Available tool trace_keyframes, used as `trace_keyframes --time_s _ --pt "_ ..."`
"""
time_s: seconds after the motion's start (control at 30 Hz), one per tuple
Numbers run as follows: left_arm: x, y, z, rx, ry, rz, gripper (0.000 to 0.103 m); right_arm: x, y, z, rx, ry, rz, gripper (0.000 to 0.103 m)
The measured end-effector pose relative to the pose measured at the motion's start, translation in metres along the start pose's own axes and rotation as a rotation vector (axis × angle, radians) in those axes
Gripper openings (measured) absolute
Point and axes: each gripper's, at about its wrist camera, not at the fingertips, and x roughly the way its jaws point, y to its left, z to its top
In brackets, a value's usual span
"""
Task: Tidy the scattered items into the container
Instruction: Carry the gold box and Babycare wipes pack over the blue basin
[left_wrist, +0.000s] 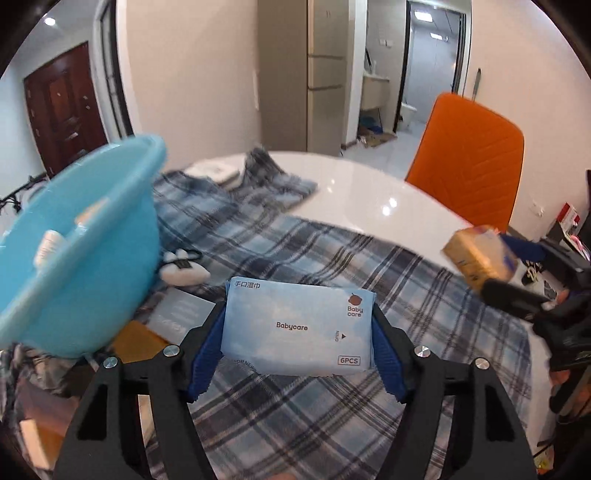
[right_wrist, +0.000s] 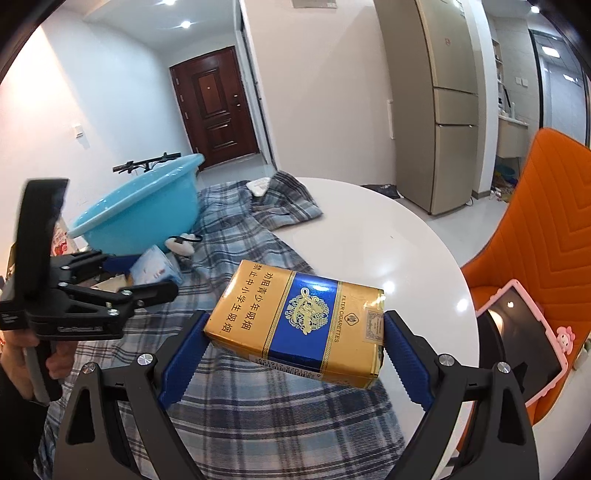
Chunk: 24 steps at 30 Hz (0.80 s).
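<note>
My left gripper (left_wrist: 297, 332) is shut on a pale blue Babycare wet-wipe pack (left_wrist: 295, 325) and holds it above the plaid cloth, right of the blue plastic basin (left_wrist: 85, 251). My right gripper (right_wrist: 295, 332) is shut on a gold and blue cigarette pack (right_wrist: 295, 321) held above the table. The cigarette pack also shows at the right of the left wrist view (left_wrist: 480, 258). The wipe pack (right_wrist: 157, 269) and left gripper (right_wrist: 142, 275) show at the left of the right wrist view, near the basin (right_wrist: 147, 210). The basin holds a few small items (left_wrist: 50, 245).
A blue plaid cloth (left_wrist: 295, 251) covers part of the round white table (left_wrist: 369, 195). A small white plush with a black strap (left_wrist: 183, 267), a grey card (left_wrist: 181, 310) and an orange box (left_wrist: 136, 343) lie by the basin. An orange chair (left_wrist: 469, 158) stands behind; a pink-cased tablet (right_wrist: 521, 332) lies right.
</note>
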Motion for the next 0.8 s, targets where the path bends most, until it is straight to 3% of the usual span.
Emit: trace_keyframes --time_s 0.13,0.27,0.37,0.5,0.63,0.8 --pt "-0.041 0.004 0.000 -0.043 -0.075 0.079 0.071 -0.006 0.020 0.008 -0.039 -0.018 0.023 0.093" --pt "-0.087 0.021 -0.006 -0.139 -0.160 0.102 0.071 -0.013 0.047 0.018 -0.099 -0.051 0.049 0.093" --pt "-0.118 0.032 -0.011 -0.192 -0.207 0.185 0.071 -0.020 0.070 0.026 -0.145 -0.080 0.074 0.093" --pt "-0.149 0.045 -0.014 -0.261 -0.232 0.346 0.071 -0.027 0.101 0.039 -0.200 -0.115 0.122 0.093" --pt "-0.170 0.059 -0.021 -0.331 -0.247 0.449 0.071 -0.033 0.130 0.049 -0.247 -0.147 0.159 0.093" --pt "-0.188 0.072 -0.024 -0.365 -0.280 0.492 0.071 -0.037 0.164 0.067 -0.307 -0.180 0.194 0.093"
